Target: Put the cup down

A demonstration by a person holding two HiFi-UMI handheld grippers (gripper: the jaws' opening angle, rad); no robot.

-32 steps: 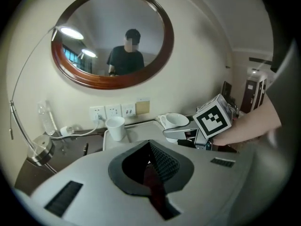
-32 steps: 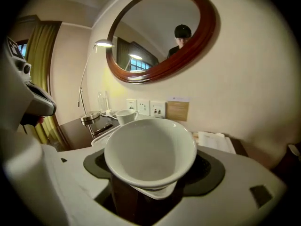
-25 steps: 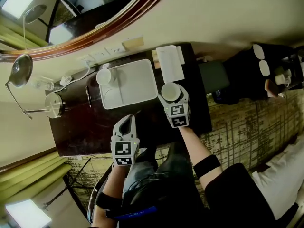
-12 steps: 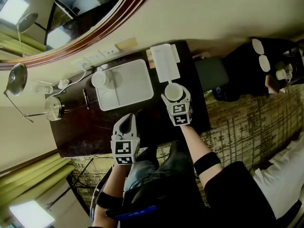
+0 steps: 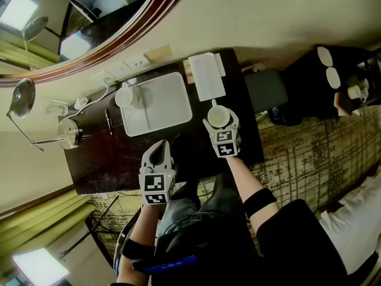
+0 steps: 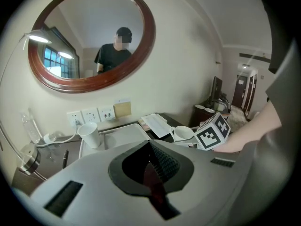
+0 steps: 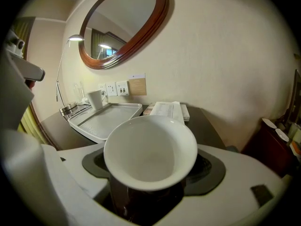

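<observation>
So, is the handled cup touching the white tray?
Apart. The head view shows a strip of dark tabletop between the handled cup and the right edge of the white tray.

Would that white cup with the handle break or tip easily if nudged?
The cup looks like glazed ceramic: probably stiff, slick, and chippable if knocked. It is empty, so likely light enough to slide or tip.
</observation>
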